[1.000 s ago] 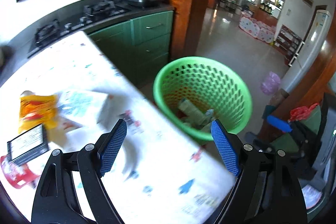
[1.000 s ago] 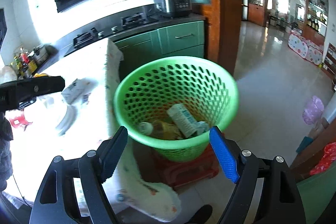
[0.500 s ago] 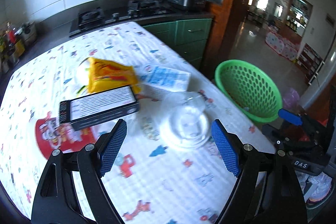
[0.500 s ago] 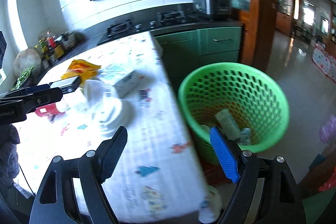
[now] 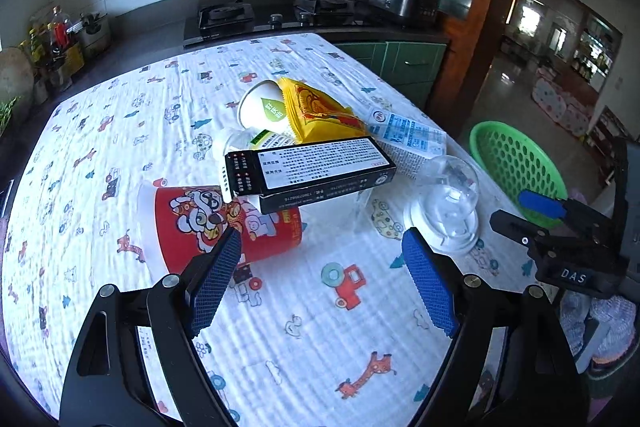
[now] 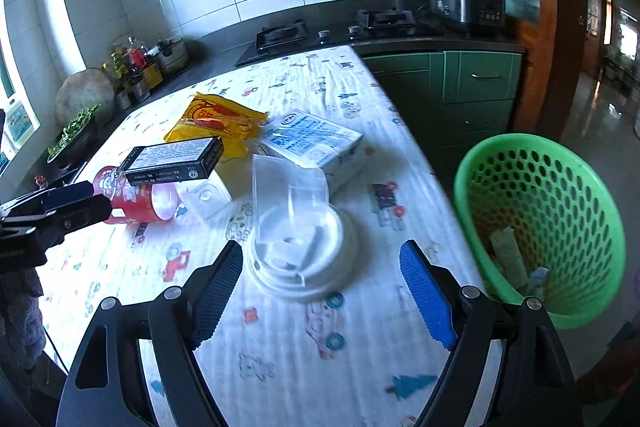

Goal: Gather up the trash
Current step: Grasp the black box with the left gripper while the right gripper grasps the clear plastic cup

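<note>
Right now the cartoon-print cloth-covered table [image 5: 120,115] fills both views, with the green perforated plastic basket [image 6: 540,227] at the right edge of the frame beside it. Mid-frame lie the trash: a long black printed box [image 5: 312,171] resting on a toppled red paper cup [image 5: 224,223], a yellow snack bag [image 5: 316,111], a blue-white carton [image 6: 316,143] and a clear plastic dome lid [image 6: 300,243]. Both the left gripper [image 5: 320,283] and right gripper [image 6: 320,287] hover spread wide, grasping nothing.

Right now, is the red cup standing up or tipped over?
Tipped over: the red cup lies on its side on the tablecloth, under the black box.
</note>
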{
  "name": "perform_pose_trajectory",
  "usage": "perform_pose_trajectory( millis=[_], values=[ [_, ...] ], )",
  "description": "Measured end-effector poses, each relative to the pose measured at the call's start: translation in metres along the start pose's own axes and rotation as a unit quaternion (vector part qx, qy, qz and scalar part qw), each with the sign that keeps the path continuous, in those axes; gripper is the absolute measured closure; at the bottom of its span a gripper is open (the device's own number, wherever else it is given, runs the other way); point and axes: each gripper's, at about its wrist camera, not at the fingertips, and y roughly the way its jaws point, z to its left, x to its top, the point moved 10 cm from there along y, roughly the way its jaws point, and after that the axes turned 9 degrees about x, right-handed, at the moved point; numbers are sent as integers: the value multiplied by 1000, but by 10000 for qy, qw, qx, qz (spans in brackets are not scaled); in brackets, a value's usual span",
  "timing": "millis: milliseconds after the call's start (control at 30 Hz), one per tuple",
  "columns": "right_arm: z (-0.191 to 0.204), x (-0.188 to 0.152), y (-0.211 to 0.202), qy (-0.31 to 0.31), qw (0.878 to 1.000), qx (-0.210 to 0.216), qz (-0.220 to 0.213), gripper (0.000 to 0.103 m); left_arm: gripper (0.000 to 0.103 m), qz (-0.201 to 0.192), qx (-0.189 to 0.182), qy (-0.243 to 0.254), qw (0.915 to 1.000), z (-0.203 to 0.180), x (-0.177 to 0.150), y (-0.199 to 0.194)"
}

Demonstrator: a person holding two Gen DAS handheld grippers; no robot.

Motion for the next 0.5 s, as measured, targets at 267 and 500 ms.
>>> perform_pose_trajectory(
  millis=[267, 500],
  values=[
    [-2, 9, 36, 218, 9994, 156, 233, 25, 17, 54, -114, 475, 9988, 5, 14, 15],
    [-6, 13, 52, 179, 9990, 144, 395, 27, 12, 237, -380, 1091, 9930, -2, 31, 36]
  ],
)
